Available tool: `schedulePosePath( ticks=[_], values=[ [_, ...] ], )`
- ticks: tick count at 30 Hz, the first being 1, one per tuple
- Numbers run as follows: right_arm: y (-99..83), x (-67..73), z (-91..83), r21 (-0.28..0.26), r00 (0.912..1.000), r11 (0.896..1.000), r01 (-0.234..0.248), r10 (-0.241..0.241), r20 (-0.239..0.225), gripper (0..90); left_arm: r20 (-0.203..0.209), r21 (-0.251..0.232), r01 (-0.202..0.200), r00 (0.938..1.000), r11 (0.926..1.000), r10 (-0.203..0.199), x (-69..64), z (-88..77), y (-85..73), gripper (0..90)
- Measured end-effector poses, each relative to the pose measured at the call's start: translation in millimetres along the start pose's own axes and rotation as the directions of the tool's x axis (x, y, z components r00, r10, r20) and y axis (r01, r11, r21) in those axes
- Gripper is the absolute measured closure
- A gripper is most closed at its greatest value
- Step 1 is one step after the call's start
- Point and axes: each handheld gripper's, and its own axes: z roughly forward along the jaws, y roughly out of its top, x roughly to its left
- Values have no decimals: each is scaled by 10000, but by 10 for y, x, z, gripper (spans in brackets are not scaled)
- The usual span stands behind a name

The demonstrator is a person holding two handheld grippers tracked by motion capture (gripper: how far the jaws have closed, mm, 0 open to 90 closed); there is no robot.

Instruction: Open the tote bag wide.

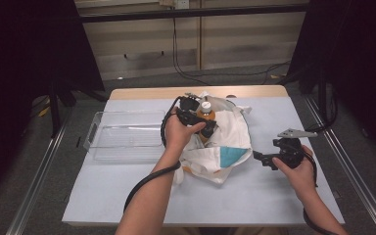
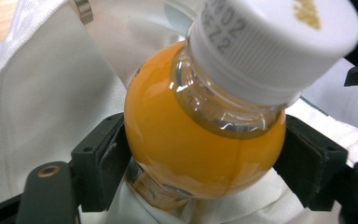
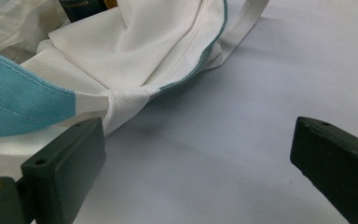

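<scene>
A small bottle of orange juice (image 1: 206, 114) with a white cap stands in the mouth of a white cloth bag (image 1: 231, 134) that has a teal patch. My left gripper (image 1: 204, 126) is shut on the bottle; in the left gripper view both pads press the round orange shoulder of the bottle (image 2: 200, 144), with the white bag (image 2: 37, 93) behind it. My right gripper (image 1: 260, 158) rests low over the table just right of the bag. Its jaws stand wide open (image 3: 198, 154) with nothing between them, and the bag's hem (image 3: 135, 51) lies just beyond the left jaw.
A clear plastic tray (image 1: 122, 142) lies on the table left of the bag. A pale grey mat (image 1: 254, 196) covers the table, with a wooden strip (image 1: 147, 93) along the far edge. Dark frames and cables stand beyond the table.
</scene>
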Motion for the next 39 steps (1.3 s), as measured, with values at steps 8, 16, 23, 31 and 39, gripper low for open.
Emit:
schedulePosePath(
  ticks=[8, 16, 23, 31, 39],
  values=[
    [6, -15, -15, -41, 10000, 10000, -62, 62, -2, 32, -204, 86, -47, 9998, 10000, 48, -8, 31, 19, 257],
    [1, -36, -32, -97, 9999, 9999, -102, 103, 17, 32, -510, 255, -297, 9982, 9992, 310, -46, 58, 47, 287],
    [-13, -53, -35, -61, 9999, 9999, -143, 143, -14, 32, -757, 636, -420, 9960, 9971, 468, -81, 48, 86, 300],
    [-16, -49, -37, -41, 9999, 9999, -144, 143, -66, 32, -851, 1121, -570, 9941, 9921, 667, -115, 32, 132, 302],
    [-21, -42, -30, -26, 9998, 9999, -163, 163, -86, 32, -820, 1598, -467, 9948, 9860, 604, -114, 13, 172, 302]
  ],
)
